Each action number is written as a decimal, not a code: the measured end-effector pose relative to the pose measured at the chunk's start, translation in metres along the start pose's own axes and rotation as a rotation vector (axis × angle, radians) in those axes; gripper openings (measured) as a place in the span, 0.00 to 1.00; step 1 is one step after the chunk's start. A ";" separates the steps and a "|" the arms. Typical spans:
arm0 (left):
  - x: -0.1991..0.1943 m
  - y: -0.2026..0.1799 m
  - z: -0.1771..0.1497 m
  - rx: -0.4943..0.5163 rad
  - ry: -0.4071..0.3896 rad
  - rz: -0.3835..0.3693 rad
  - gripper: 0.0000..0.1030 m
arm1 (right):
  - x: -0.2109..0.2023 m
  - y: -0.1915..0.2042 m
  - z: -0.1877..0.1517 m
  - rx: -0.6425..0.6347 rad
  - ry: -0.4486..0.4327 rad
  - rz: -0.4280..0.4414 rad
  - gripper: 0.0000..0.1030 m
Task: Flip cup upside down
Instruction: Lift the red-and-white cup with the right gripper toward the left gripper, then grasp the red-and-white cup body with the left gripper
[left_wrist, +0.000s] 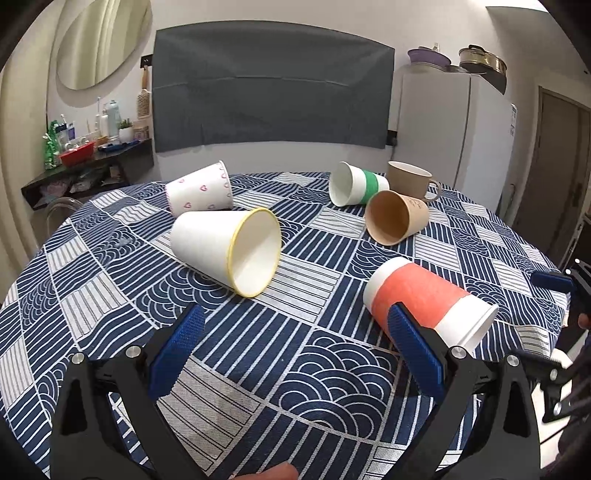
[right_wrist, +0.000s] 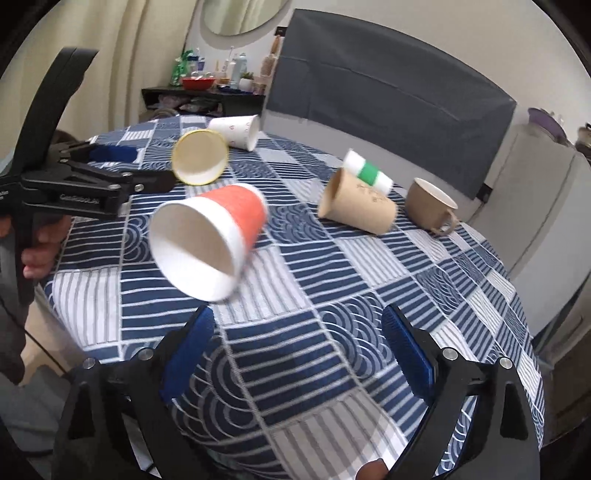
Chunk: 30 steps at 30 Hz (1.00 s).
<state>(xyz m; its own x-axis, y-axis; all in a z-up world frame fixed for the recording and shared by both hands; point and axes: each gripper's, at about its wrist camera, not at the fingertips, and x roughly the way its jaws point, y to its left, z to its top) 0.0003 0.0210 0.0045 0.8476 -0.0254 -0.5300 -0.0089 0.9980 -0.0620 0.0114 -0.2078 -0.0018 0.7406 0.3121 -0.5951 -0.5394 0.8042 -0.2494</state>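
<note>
1. Round table with a blue and white patterned cloth (left_wrist: 295, 369) fills both views, with a grey sheet (left_wrist: 271, 88) hung on the wall behind it and a white fridge (left_wrist: 454, 125) off to one side.
2. Nearest to me, my left claw (left_wrist: 295, 354) is spread wide with nothing between its blue pads; it hangs low over the near edge of the cloth.
3. My right claw (right_wrist: 299, 354) is likewise wide open and empty, pointing at the orange cup (right_wrist: 210, 236).
4. That orange cup (left_wrist: 424, 306) is the closest one. It lies on its side, mouth facing the right claw, and I can see it holds nothing. It sits just beyond the left claw's right pad.
5. I judge this is the approach step: no cup is gripped yet. The next move calls for bringing one claw around the orange cup's wall, closing gently so the paper doesn't crush, then lifting and turning it mouth down.
6. Further in lies a white cup with a yellow rim (left_wrist: 229, 251), on its side and empty.
7. Beyond it a heart-print cup (left_wrist: 201, 188) and a brown cup (left_wrist: 397, 218) also lie tipped over; the brown one is empty.
8. Farthest are a green-banded cup (left_wrist: 356, 184) on its side and a tan mug (left_wrist: 410, 181) standing upright; I can't see into the mug.
</note>
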 end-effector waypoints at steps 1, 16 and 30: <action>0.001 -0.001 0.001 -0.003 0.007 0.000 0.94 | 0.000 -0.007 0.000 0.018 0.000 -0.007 0.87; 0.029 0.007 0.053 -0.257 0.310 -0.037 0.94 | 0.055 -0.095 0.017 0.283 0.066 -0.107 0.89; 0.066 -0.043 0.066 -0.327 0.664 -0.104 0.94 | 0.089 -0.101 0.009 0.290 0.128 -0.004 0.90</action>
<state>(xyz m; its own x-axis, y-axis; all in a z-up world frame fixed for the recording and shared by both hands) 0.0913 -0.0201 0.0284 0.3553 -0.2510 -0.9004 -0.1917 0.9232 -0.3330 0.1352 -0.2562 -0.0224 0.6760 0.2567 -0.6907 -0.3860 0.9218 -0.0353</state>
